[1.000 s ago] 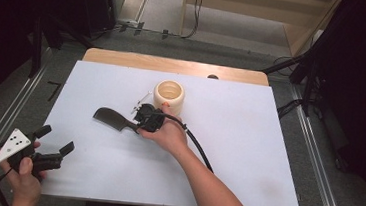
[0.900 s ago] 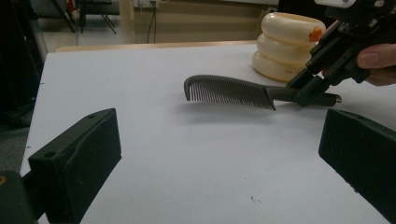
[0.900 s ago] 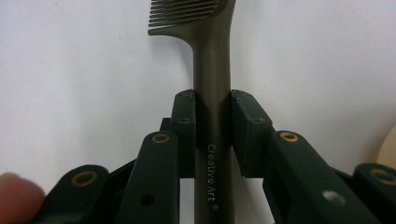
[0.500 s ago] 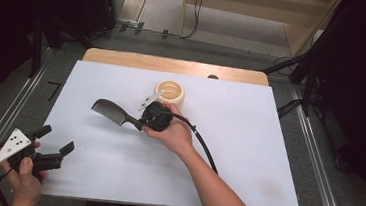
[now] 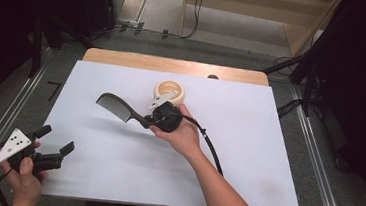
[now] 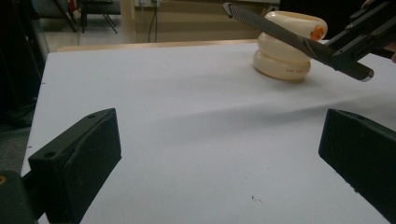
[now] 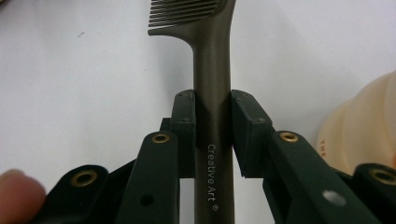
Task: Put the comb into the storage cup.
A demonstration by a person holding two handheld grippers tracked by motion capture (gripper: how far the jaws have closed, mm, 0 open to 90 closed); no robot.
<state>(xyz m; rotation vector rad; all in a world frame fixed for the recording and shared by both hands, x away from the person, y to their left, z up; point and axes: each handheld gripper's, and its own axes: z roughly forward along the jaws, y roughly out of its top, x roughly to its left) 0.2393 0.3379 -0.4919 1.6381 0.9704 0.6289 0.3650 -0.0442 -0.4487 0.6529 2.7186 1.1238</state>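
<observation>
The right gripper (image 7: 212, 135) is clamped on the black comb (image 5: 120, 108) by its handle, lifted just beside the cream ribbed holder (image 5: 170, 93). The narrow grip could let the comb pivot. The left gripper (image 5: 52, 148), well away from the holder, gapes empty.

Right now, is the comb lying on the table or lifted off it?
Lifted: the right gripper clamps the comb by its handle, holding it above the table.

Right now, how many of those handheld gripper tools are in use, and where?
2. The left gripper rests at the table's near-left edge, jaws open and empty. The right gripper is mid-table beside the cream ring-shaped holder, jaws clamped on the black plastic comb.
</observation>
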